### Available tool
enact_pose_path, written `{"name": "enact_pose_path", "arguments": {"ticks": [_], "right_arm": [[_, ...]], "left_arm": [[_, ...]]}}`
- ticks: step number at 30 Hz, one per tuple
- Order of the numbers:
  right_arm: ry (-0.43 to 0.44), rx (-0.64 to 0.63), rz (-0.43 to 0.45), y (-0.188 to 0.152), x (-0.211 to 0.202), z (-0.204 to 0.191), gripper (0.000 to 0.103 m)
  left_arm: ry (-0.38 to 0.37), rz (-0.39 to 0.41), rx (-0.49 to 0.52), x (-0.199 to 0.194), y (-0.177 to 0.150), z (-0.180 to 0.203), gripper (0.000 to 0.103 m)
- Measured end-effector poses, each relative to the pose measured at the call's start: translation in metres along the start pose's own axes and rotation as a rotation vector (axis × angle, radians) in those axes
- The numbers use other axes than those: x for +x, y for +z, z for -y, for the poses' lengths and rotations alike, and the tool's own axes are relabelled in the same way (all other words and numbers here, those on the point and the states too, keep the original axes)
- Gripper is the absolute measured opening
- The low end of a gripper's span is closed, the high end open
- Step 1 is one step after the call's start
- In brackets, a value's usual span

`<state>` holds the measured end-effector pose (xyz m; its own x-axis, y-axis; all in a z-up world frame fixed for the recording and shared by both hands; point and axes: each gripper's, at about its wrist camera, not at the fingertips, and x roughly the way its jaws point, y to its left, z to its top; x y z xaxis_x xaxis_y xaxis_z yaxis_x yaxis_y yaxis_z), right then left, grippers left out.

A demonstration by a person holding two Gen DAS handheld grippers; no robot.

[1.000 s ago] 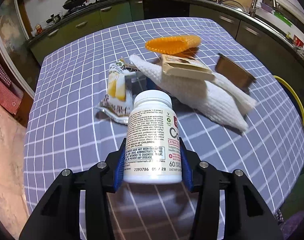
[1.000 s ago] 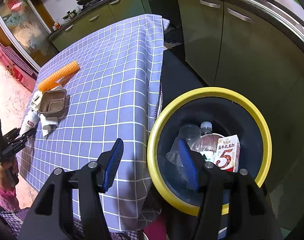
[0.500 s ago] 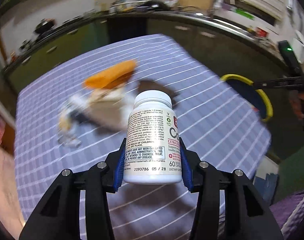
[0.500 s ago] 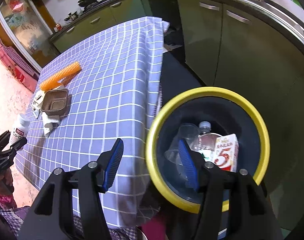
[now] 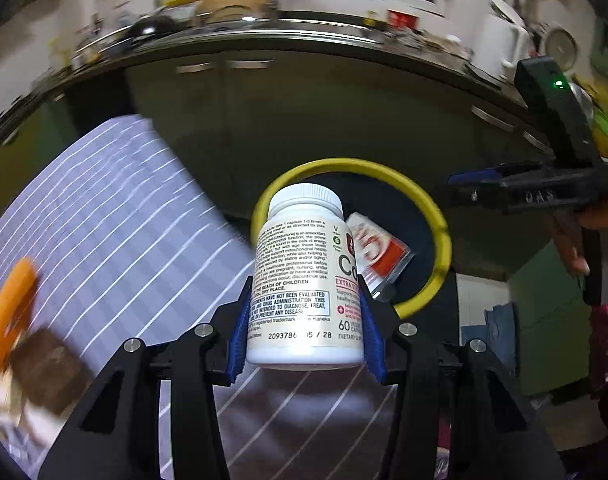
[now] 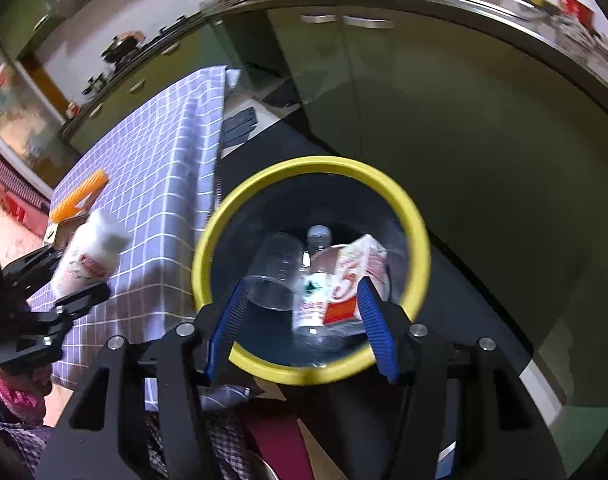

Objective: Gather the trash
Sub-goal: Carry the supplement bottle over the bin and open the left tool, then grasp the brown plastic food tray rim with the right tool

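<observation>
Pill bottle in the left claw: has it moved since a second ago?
Yes. The pill bottle, clamped in the left claw, has travelled across the checked tablecloth toward the yellow-rimmed bin; it is not yet over the bin.

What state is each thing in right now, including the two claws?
Left claw: shut on the pill bottle.
Pill bottle: capped, upright, held above the table edge.
Right claw: open, holding nothing, above the bin.
Bin: open-topped, partly filled.
Clear cup: lying tipped inside the bin.
Milk carton: lying inside the bin.
</observation>
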<state>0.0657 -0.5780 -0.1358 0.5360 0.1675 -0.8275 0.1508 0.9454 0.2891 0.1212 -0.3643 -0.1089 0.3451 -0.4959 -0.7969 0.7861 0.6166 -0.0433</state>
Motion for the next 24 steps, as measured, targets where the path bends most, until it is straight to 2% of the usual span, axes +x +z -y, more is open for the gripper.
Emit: {"name": "enact_pose_path", "arguments": {"ticks": [4, 8, 9, 10, 11, 15, 19, 24], "right_arm": [[-0.004, 0.025, 0.006, -0.004, -0.005, 0.015, 0.055], [-0.005, 0.04, 0.013, -0.008, -0.007, 0.022, 0.056], [-0.004, 0.044, 0.014, -0.008, -0.008, 0.023, 0.057], [-0.003, 0.046, 0.015, -0.009, -0.008, 0.024, 0.058], [-0.002, 0.047, 0.015, -0.009, -0.008, 0.024, 0.058], [0.005, 0.048, 0.006, -0.01, -0.003, 0.025, 0.058], [0.022, 0.032, -0.019, -0.011, 0.008, 0.016, 0.058], [0.071, -0.027, -0.052, -0.003, 0.028, -0.015, 0.058]], "left_arm": [[-0.025, -0.021, 0.036, 0.038, 0.032, 0.023, 0.047], [-0.033, -0.05, 0.01, 0.074, 0.051, 0.027, 0.047], [-0.033, -0.049, -0.002, 0.081, 0.054, 0.026, 0.051], [-0.022, -0.043, -0.007, 0.087, 0.057, 0.024, 0.064], [-0.009, -0.031, -0.011, 0.088, 0.058, 0.024, 0.072], [-0.002, 0.006, -0.048, 0.07, 0.051, 0.014, 0.073], [0.054, 0.084, -0.057, 0.012, 0.023, 0.0, 0.077], [0.13, 0.149, -0.094, -0.049, -0.016, -0.017, 0.08]]}}
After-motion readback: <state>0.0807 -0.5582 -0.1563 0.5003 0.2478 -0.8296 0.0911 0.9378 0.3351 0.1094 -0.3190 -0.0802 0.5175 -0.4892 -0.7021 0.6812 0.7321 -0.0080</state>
